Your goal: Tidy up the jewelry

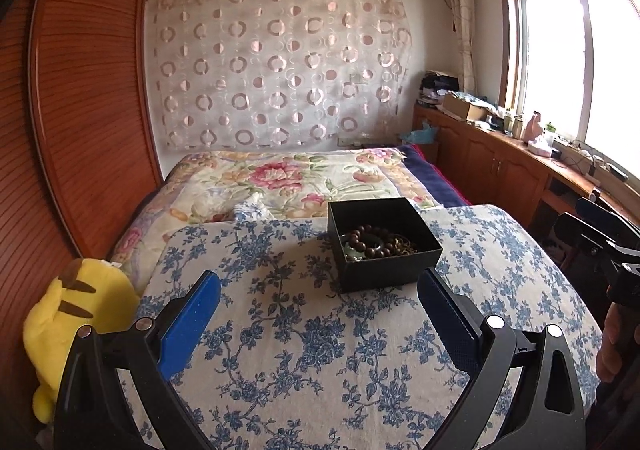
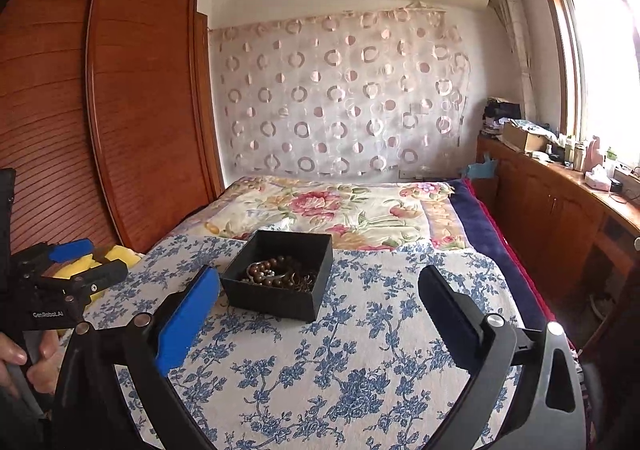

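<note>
Left wrist view is showing, going from left to right with the black box (image 1: 384, 246) as the landmark: a yellow plush toy (image 1: 76, 314) is lying well to the box's left at the edge of the blue-flowered cloth (image 1: 304, 350), the left gripper (image 1: 319, 292) is hovering just short of the box's near side with its fingers spread wide and holding nothing, and the box itself is sitting on the cloth with the jewelry inside it, a brown bead bracelet (image 1: 370, 240) resting on a tangle of thinner pieces (image 1: 402, 242). To the box's right, the right gripper (image 2: 319, 292) is likewise standing wide apart and empty, the box lying beyond its left finger in the right wrist view. No jewelry is showing on the cloth outside the box, which would suit pieces already gathered in as well as pieces waiting to be taken out and sorted; one moment is not settling which. The risks are looking plain enough: the box is light and resting on soft bedding, so a finger pressing on its rim could be tipping or sliding it, and the chains are lying tangled with the beads, so pinching one piece could be dragging several out together and dropping them into the busy floral pattern, where small items would be hard to spot.
</note>
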{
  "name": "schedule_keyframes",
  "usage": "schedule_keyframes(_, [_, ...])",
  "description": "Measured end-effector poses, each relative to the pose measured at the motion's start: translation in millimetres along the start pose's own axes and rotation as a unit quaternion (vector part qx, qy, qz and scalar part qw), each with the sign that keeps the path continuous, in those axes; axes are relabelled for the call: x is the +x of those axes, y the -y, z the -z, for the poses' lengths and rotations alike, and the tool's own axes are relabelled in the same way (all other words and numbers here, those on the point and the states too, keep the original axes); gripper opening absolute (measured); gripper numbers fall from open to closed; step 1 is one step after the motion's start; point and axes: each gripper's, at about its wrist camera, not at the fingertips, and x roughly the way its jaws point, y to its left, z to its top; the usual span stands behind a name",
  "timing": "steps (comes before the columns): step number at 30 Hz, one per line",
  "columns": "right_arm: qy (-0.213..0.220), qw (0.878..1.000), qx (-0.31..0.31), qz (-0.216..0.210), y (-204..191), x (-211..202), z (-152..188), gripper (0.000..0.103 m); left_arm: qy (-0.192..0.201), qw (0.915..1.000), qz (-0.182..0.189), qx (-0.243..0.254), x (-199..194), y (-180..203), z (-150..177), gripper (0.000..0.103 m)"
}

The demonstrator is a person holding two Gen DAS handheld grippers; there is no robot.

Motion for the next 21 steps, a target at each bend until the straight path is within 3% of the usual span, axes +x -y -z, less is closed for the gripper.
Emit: schedule_keyframes(21, [-0.004,1.0,0.002,-0.001,-0.3,3.5,1.8,0.1,0.0,1.0,0.006,-0.004,-0.8,-2.6,3.5,0.095])
